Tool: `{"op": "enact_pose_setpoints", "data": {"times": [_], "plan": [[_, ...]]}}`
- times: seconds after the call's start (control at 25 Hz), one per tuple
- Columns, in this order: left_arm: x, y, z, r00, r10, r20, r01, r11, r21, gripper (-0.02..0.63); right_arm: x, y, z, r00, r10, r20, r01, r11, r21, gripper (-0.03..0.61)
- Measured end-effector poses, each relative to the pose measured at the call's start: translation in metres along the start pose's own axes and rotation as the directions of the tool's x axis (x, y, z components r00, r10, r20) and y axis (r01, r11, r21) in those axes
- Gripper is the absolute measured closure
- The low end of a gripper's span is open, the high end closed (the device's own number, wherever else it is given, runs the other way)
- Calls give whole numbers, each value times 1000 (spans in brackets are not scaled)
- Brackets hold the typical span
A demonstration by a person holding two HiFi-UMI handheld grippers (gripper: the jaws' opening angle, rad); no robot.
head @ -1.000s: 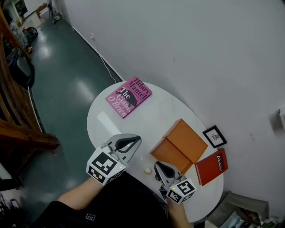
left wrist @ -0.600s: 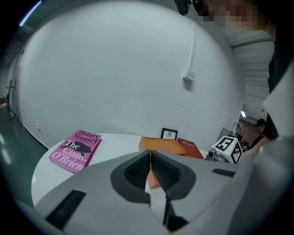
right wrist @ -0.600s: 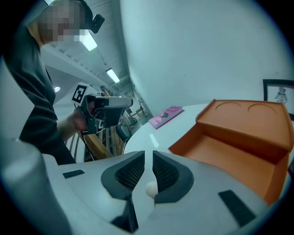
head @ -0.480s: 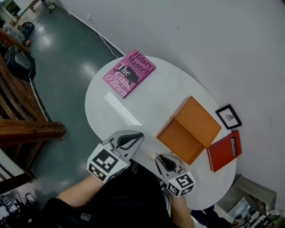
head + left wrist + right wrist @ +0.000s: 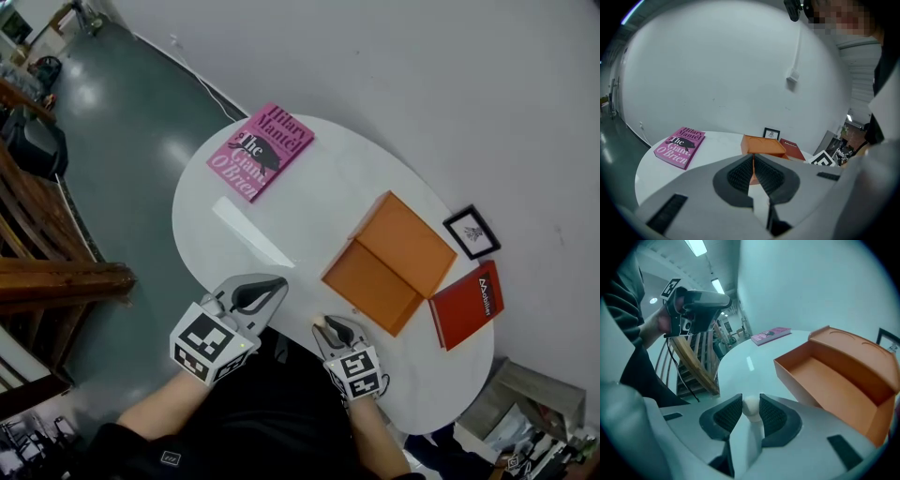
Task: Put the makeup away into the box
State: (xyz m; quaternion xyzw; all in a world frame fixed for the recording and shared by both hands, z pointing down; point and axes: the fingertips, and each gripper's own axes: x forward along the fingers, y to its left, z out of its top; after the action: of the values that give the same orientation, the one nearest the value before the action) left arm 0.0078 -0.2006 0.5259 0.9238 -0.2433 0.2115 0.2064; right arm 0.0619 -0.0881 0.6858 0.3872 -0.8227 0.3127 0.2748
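Observation:
A small cream makeup sponge (image 5: 321,322) lies on the white round table (image 5: 309,211) near its front edge. My right gripper (image 5: 328,327) has come down on it. Its jaws have just been opening, and the sponge (image 5: 751,406) now sits between the two pads at the tips, resting on the table. The open orange box (image 5: 389,262) stands just beyond and to the right, with its inside (image 5: 834,376) empty. My left gripper (image 5: 274,285) hovers at the table's front left, shut and empty; in its own view the box (image 5: 761,145) shows past its tips (image 5: 753,158).
A pink book (image 5: 261,152) lies at the table's far left. A red book (image 5: 466,305) lies to the right of the box, and a small framed picture (image 5: 472,232) lies behind it. The table edge runs right under both grippers, with dark green floor (image 5: 122,150) beyond.
My right gripper has dropped to the table and its jaws have parted around the sponge, which lay beside its tips before. The left gripper has sunk a little.

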Motion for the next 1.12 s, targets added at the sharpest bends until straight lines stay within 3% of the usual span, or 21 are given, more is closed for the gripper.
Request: {"op": "enact_pose_setpoints", "data": {"times": [0.32,0.56,0.76,1.12], "plan": [[-16,-8,21,997,11,76,-11,1000,-3,595,-57,-8,38,992,-41,120,43,999,-13,475],[-17,-24,38,992,-15,127,12,1000,27,595,-110,-25,80,965,-91,247,97,995,-13,476],[-3,-44,38,991,-66,112,60,997,55,595,-132,-36,96,941,-120,315,123,992,11,477],[42,-68,40,985,-166,56,158,980,124,595,-124,-67,82,939,-189,286,169,981,95,479]]}}
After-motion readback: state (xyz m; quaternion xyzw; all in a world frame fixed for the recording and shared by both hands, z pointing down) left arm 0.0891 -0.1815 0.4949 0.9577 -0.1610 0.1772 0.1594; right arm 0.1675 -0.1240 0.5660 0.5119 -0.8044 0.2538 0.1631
